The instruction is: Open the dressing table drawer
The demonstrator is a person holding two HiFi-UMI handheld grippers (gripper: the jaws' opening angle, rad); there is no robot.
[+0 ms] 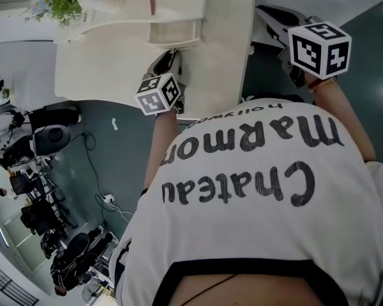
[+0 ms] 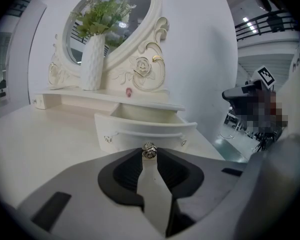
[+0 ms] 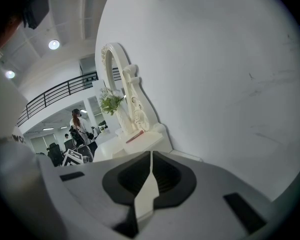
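Observation:
The white dressing table (image 1: pixel 102 69) has its small drawer (image 2: pixel 140 115) pulled out, its inside in view. A silver knob (image 2: pixel 149 151) sits at the middle of the drawer front (image 2: pixel 121 133). My left gripper (image 2: pixel 149 156) is shut on that knob with its tips. In the head view the left gripper (image 1: pixel 173 52) reaches the drawer (image 1: pixel 174 32) from below. My right gripper (image 1: pixel 262 11) hangs off the table's right side, near the wall. Its jaws (image 3: pixel 151 156) are shut with nothing between them.
An oval mirror (image 2: pixel 107 19) and a white vase of flowers (image 2: pixel 93 59) stand on the shelf above the drawer. A white wall (image 3: pixel 215 84) runs close by the right gripper. Office chairs and gear (image 1: pixel 48 136) fill the floor to the left. People (image 3: pixel 80 126) stand far off.

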